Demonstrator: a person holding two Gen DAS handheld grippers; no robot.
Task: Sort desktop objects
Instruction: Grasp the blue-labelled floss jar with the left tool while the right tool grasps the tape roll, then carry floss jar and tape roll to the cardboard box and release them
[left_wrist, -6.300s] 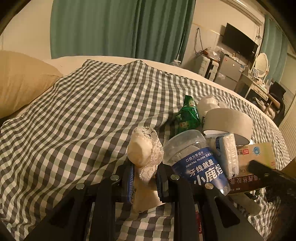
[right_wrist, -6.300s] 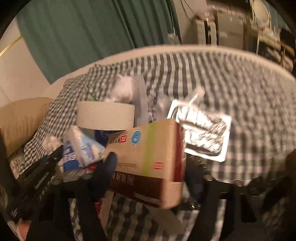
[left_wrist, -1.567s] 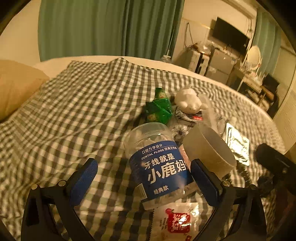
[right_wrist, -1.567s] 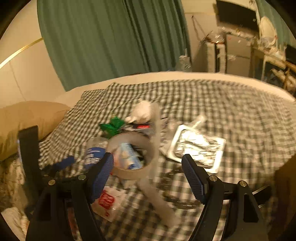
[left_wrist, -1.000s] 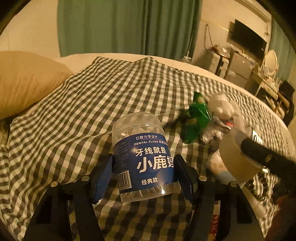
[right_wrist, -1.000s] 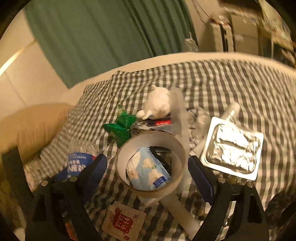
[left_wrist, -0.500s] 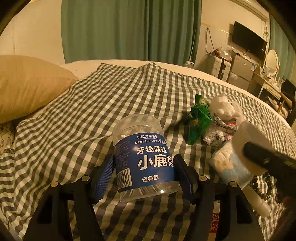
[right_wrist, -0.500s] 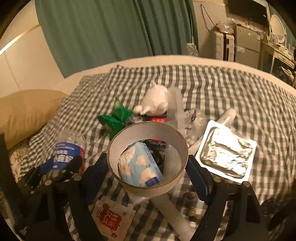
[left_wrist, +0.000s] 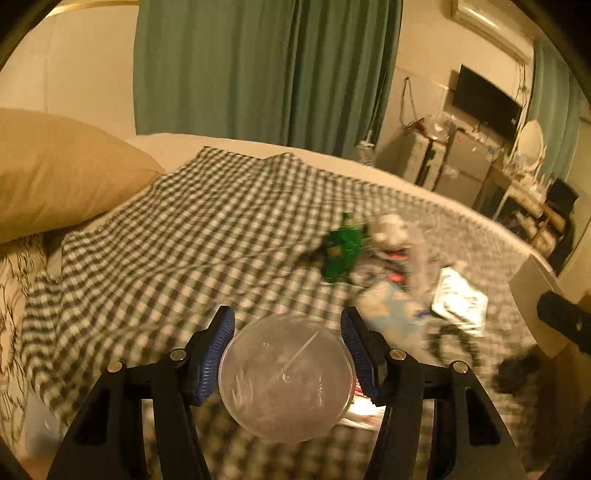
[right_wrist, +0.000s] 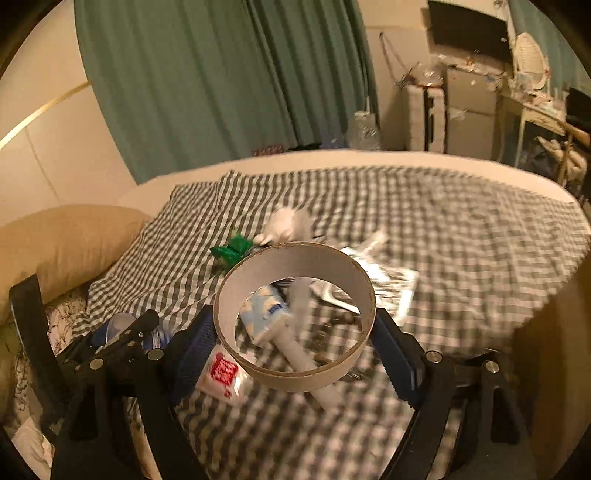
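Observation:
My left gripper (left_wrist: 288, 354) is shut on a clear dental floss jar (left_wrist: 287, 376), lifted and tipped so its round clear end faces the camera. My right gripper (right_wrist: 295, 339) is shut on a roll of beige tape (right_wrist: 295, 317), held above the checked bedspread (right_wrist: 461, 236). Through the roll I see a blue tissue pack (right_wrist: 264, 314) and a white tube (right_wrist: 306, 350) lying on the bed. The left gripper and jar also show at the lower left of the right wrist view (right_wrist: 122, 332).
A pile lies mid-bed: green packet (left_wrist: 341, 251), white plush toy (left_wrist: 388, 227), foil blister tray (left_wrist: 460, 301), red-and-white sachet (right_wrist: 221, 373), dark beads (left_wrist: 513, 369). A tan pillow (left_wrist: 55, 166) is at the left. A cardboard box edge (right_wrist: 554, 350) is at the right.
The left gripper closed on the floss jar, lifted it and tilted it end-on. The right gripper closed on the tape roll and raised it off the tissue pack.

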